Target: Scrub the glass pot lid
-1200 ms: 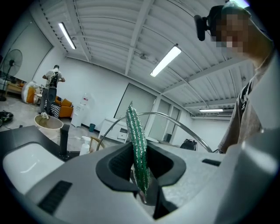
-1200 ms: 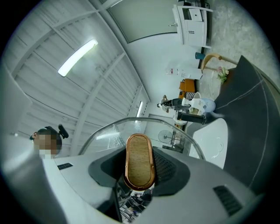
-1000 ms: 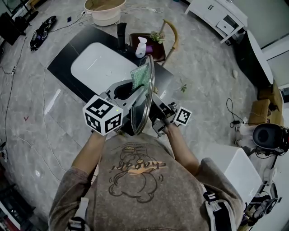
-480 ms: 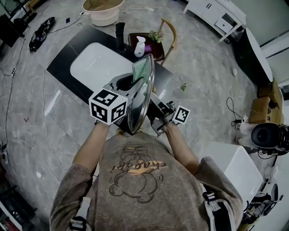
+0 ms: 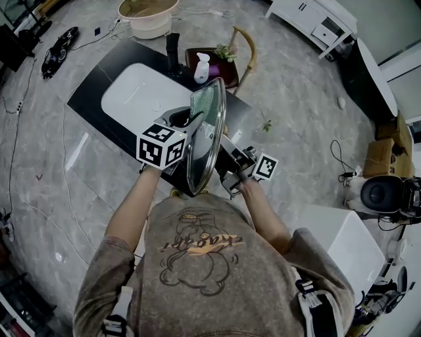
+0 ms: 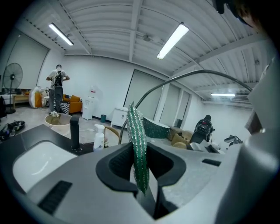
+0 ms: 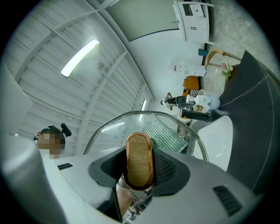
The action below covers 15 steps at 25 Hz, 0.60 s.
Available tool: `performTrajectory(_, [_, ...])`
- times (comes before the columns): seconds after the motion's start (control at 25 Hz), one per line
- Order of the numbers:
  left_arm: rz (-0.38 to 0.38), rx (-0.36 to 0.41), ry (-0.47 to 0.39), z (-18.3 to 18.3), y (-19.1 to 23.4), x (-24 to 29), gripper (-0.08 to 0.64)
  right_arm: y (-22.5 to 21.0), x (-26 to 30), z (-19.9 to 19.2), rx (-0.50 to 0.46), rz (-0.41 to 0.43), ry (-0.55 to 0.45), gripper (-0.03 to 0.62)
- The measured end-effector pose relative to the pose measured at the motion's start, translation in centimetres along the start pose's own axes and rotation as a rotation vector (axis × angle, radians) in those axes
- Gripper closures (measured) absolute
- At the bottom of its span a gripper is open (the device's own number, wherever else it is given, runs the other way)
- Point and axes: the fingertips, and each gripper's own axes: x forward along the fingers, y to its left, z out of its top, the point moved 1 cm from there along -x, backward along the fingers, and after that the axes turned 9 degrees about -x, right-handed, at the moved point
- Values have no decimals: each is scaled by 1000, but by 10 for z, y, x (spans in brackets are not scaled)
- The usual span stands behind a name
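Note:
A glass pot lid (image 5: 206,141) with a metal rim stands on edge in front of my chest. My right gripper (image 5: 228,160) is shut on its wooden, copper-rimmed knob (image 7: 140,161), which fills the space between the jaws in the right gripper view. My left gripper (image 5: 189,122), behind its marker cube, is shut on a green scrub pad (image 5: 202,103). In the left gripper view the pad (image 6: 139,148) stands upright between the jaws, against the lid's rim (image 6: 197,74). Through the glass (image 7: 109,129) the pad (image 7: 165,131) shows flat on the lid's far face.
Below lies a black counter (image 5: 92,82) with a white sink (image 5: 141,92), a black faucet (image 5: 172,52) and a spray bottle (image 5: 201,68). A wooden chair (image 5: 245,56) and a round basin (image 5: 146,14) stand beyond it, and a white cabinet (image 5: 316,26) farther back. A person (image 6: 57,87) stands far off.
My left gripper has carried the green pad across the lid's face, away from me and lower toward the sink. The right gripper and the lid have hardly moved.

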Motion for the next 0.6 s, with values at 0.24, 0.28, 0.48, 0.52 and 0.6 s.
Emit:
performTrajectory(0.24, [26,-24,57,-27,21,14,477,-4,-6,0,1,-9,0,411])
performTrajectory(0.28, [33,-21,72,-32,24,17,477,-5,-6,1,6,-10,-6,411])
performTrajectory(0.48, [40,-11,147,-55,27,21,477,-8,-12,9,13,-19,-39,411])
performTrajectory(0.52, [37,-10,158,-59,26,22,477,-8,-14,12,12,-21,-43,411])
performTrajectory(0.6, [29,-10,178,-67,23,24,477,-10,-16,18,6,-26,-47,411])
